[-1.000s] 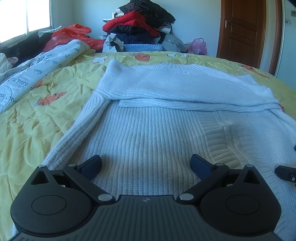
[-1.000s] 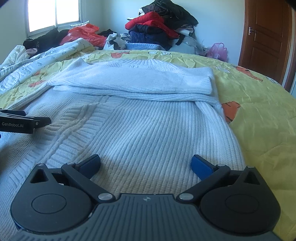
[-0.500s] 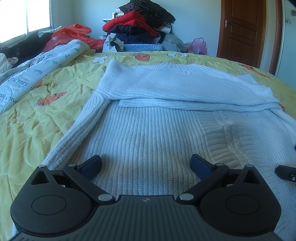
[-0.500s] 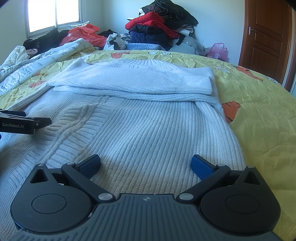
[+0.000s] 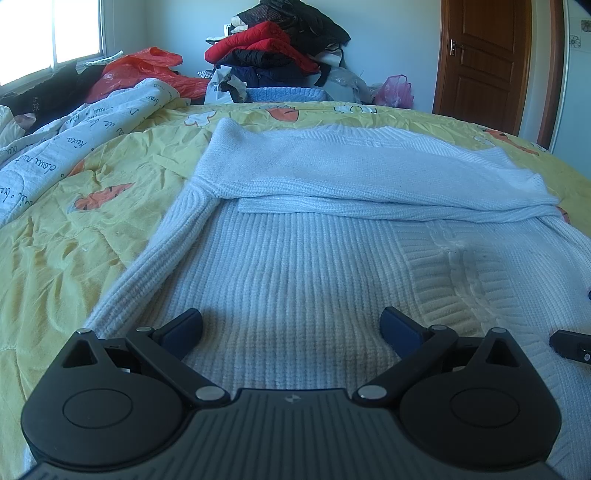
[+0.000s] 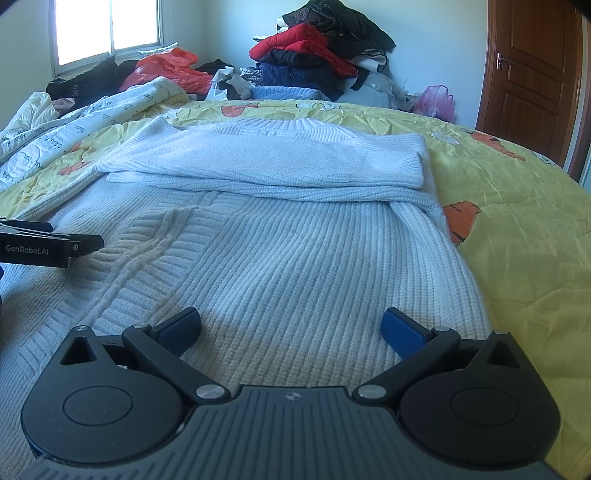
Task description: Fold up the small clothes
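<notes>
Left tool (image 5: 291, 330), right tool (image 6: 291, 328) spread wide over white sweater (image 5: 295, 280).

Left hand-held gripper (image 5: 291, 332) jaws spread wide, right hand-held gripper (image 6: 291, 330) likewise

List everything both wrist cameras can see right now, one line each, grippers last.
Knit sweater: 1, white, flat on the bed, upper part folded over across the far end.
Bedspread: 1, yellow with carrot print, under the sweater.
Quilt: 1, white with lettering, bunched at far left.
Clothes pile: 1 heap, red, black and navy, against the far wall.
Plastic bags: red near the window, pink by the door.
Door: 1, brown wood, shut, far right.
Window: 1, bright, far left.
Left gripper: black, blue pads, open over the sweater.
Right gripper: same, open over the sweater.
</notes>
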Motion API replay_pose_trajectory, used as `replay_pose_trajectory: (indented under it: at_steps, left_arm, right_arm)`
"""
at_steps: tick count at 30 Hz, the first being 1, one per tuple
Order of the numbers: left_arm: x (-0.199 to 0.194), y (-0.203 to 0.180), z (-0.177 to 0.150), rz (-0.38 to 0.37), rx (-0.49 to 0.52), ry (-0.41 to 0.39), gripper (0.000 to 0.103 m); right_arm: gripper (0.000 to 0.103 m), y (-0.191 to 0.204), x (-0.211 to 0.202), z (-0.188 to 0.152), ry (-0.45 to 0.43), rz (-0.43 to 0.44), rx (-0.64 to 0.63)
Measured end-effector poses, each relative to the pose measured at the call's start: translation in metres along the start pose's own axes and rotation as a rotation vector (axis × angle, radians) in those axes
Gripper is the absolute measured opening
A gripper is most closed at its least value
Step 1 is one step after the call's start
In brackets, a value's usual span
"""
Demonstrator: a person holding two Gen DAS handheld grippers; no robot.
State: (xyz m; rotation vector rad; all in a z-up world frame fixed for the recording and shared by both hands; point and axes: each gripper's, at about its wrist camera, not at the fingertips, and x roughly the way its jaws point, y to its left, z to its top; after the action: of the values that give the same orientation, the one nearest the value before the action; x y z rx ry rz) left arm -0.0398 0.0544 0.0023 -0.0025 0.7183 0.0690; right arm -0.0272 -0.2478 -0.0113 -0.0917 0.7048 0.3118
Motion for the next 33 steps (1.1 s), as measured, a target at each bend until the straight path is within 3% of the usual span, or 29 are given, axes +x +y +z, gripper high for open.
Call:
replay_pose_trajectory:
  at_steps: [20,29,33]
  left_arm:
    - [-0.002,-0.003,0.001,0.014,0.015,0.011,0.103]
    - [-0.024,0.005,-0.014,0.019,-0.018,0.043,0.103]
    - [-0.031,0.003,-0.025,0.03,-0.019,0.007,0.103]
  right_arm:
    - [0.102,0.002,-0.003,0.0,0.003,-0.015,-0.001]
    - [0.102,0.001,-0.017,-0.011,0.006,-0.022,0.006]
    - [0.102,0.001,-0.019,-0.013,-0.003,-0.02,0.013]
